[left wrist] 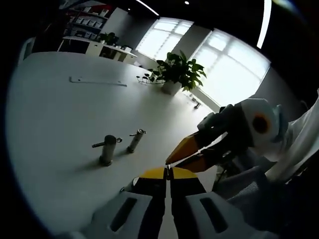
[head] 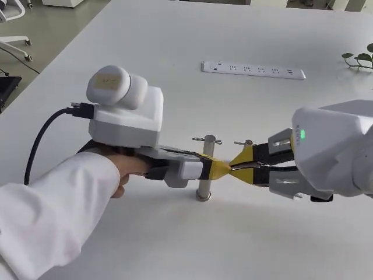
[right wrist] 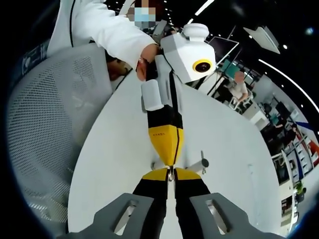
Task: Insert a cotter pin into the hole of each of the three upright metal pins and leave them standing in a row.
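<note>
Presently a small silvery cotter pin (right wrist: 171,174), judged so by its glint, sits pinched at the tips of the right gripper (head: 239,168), whose yellow jaws are closed on it. The left gripper (head: 220,169) meets it tip to tip, jaws pressed together; whether it shares the hold cannot be told. Both grippers lie level, nose to nose, which suggests a handover. Just behind the left tip stands a grey upright metal pin (head: 204,175), axis vertical, a fitted cotter (head: 207,140) crossing its head. A second fitted pin (head: 248,143) stands beyond on the white worktop (head: 175,58).
</note>
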`<state>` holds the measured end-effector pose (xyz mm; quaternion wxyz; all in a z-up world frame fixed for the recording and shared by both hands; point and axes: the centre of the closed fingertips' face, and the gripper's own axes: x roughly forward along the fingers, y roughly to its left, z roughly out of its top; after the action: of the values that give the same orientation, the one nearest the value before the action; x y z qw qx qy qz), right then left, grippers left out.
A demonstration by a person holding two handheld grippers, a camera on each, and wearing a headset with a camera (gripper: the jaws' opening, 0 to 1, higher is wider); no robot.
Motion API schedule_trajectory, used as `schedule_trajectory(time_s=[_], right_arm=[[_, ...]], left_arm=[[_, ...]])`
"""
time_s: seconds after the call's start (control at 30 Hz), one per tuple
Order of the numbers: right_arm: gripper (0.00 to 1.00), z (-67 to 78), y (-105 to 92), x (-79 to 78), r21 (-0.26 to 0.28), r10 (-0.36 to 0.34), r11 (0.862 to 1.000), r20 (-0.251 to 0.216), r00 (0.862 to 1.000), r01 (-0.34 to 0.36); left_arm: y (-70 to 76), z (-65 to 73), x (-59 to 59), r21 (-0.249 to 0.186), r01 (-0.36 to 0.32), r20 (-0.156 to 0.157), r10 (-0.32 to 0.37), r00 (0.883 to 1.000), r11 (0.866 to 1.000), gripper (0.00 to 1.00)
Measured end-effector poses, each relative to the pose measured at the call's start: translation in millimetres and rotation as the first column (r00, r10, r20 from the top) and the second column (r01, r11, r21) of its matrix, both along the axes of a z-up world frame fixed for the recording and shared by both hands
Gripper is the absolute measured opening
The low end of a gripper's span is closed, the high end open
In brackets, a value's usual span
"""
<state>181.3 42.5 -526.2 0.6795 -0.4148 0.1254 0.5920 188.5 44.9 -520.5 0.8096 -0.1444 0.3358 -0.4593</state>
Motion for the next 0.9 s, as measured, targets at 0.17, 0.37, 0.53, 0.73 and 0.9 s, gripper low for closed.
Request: schedule_trajectory(time_s=[0.17, 0.37, 0.53, 0.73, 0.9], right_arm=[[0.08, 0.8, -6.1, -0.7, 0.015, -0.005, 1.000, -0.023, 1.000, 0.005], [0.08, 1.0, -7.4, -8.1, 0.105, -0.050, 0.992, -0.182, 0.982, 0.070], [0.04, 8.2, -4.3, -14.5, 0.197, -0.041, 0.975, -0.294, 0.955, 0.103], [0.04, 14.0, 1.7, -22.6, 0.235, -0.005, 0.968, -0.344, 0.939, 0.091], [0.00, 13.1, 4.4, -28.6, 0.241, 0.021, 0.968, -0.345, 0.938, 0.067]], left_arm=[[3.5, 3.0, -4.6, 0.031, 0.050, 0.069, -0.052, 0.996, 0.998, 0.00], [4.6, 10.2, -9.6, 0.067, 0.119, 0.183, -0.129, 0.975, 0.991, 0.00], [2.9, 27.2, -16.3, 0.135, 0.210, 0.348, -0.245, 0.905, 0.968, 0.00], [-3.2, 33.8, -30.5, 0.245, 0.304, 0.445, -0.385, 0.808, 0.921, 0.00], [-2.6, 31.6, -31.6, 0.269, 0.326, 0.464, -0.419, 0.780, 0.906, 0.00]])
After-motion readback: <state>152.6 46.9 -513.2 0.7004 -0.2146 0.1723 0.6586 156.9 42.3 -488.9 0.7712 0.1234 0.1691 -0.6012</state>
